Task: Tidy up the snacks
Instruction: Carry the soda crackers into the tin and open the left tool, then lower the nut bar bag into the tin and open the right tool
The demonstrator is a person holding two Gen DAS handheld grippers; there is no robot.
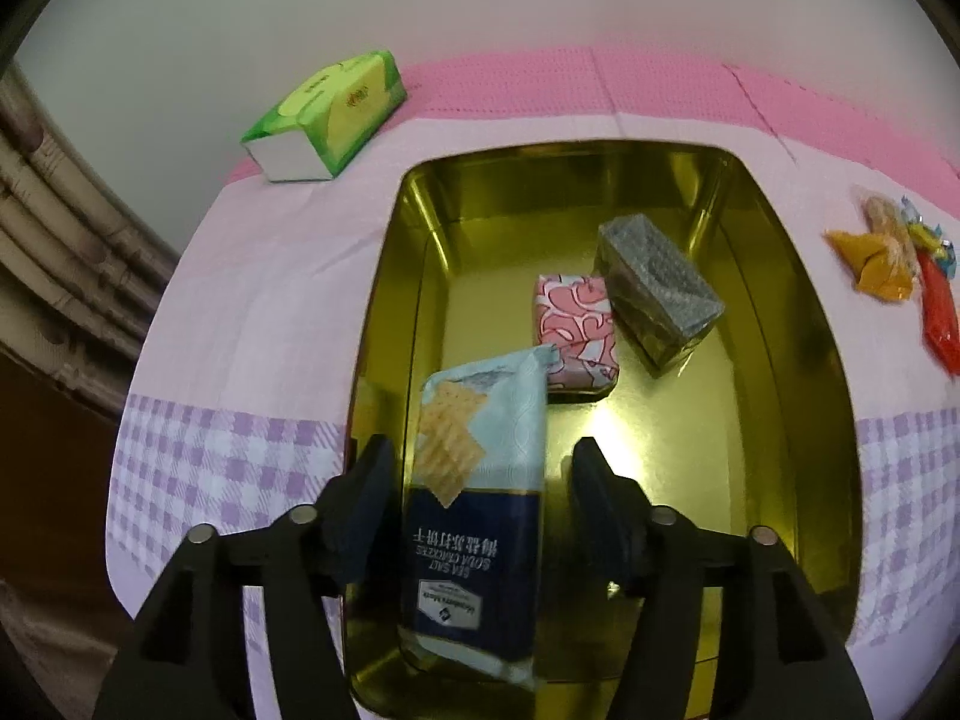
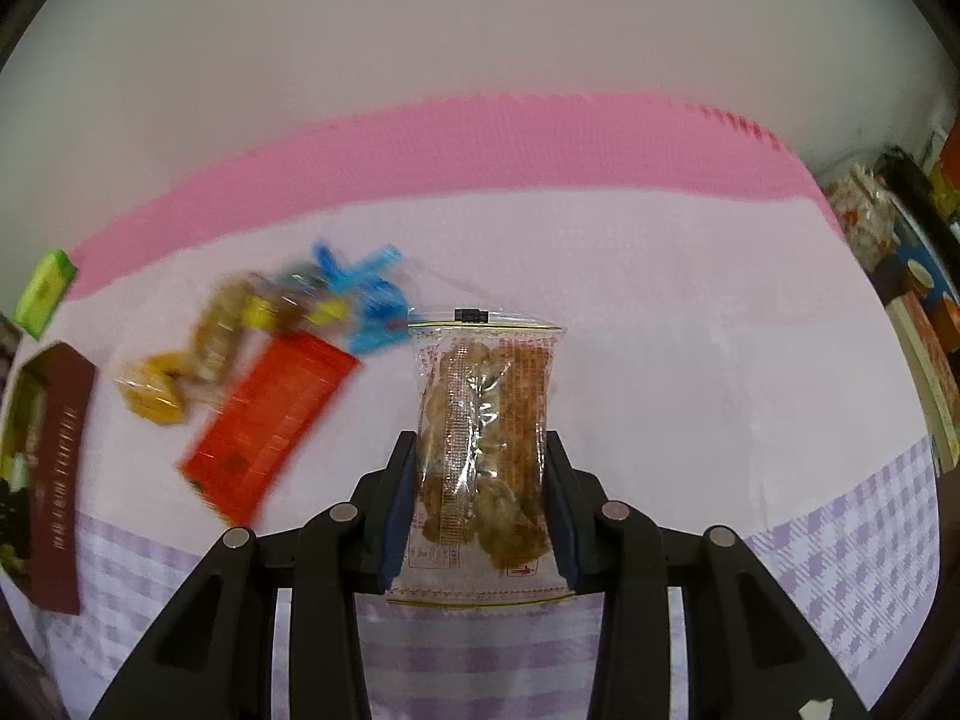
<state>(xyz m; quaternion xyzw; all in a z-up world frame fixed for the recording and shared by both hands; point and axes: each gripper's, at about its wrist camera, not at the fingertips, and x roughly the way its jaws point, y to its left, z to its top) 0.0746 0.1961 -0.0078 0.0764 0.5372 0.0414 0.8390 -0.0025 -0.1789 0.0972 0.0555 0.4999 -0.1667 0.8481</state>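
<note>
A gold tin point(image 1: 798, 396) sits on the pink tablecloth. Inside it lie a pink patterned packet point(image 1: 575, 330) and a grey-topped box point(image 1: 657, 288). My left gripper point(image 1: 480, 468) is open over the tin's near end. A blue soda cracker pack point(image 1: 480, 504) lies between its jaws, clear of the right finger. My right gripper point(image 2: 480, 492) is shut on a clear packet of brown snacks point(image 2: 486, 438), held above the cloth. A red packet point(image 2: 270, 420), a yellow snack bag point(image 2: 156, 390) and blue-wrapped candies point(image 2: 360, 294) lie to its left.
A green tissue pack point(image 1: 330, 114) lies at the back left of the table. The tin's dark red side point(image 2: 57, 480) shows at the left edge of the right wrist view. Cluttered boxes point(image 2: 918, 300) stand off the table's right side. A wall is behind.
</note>
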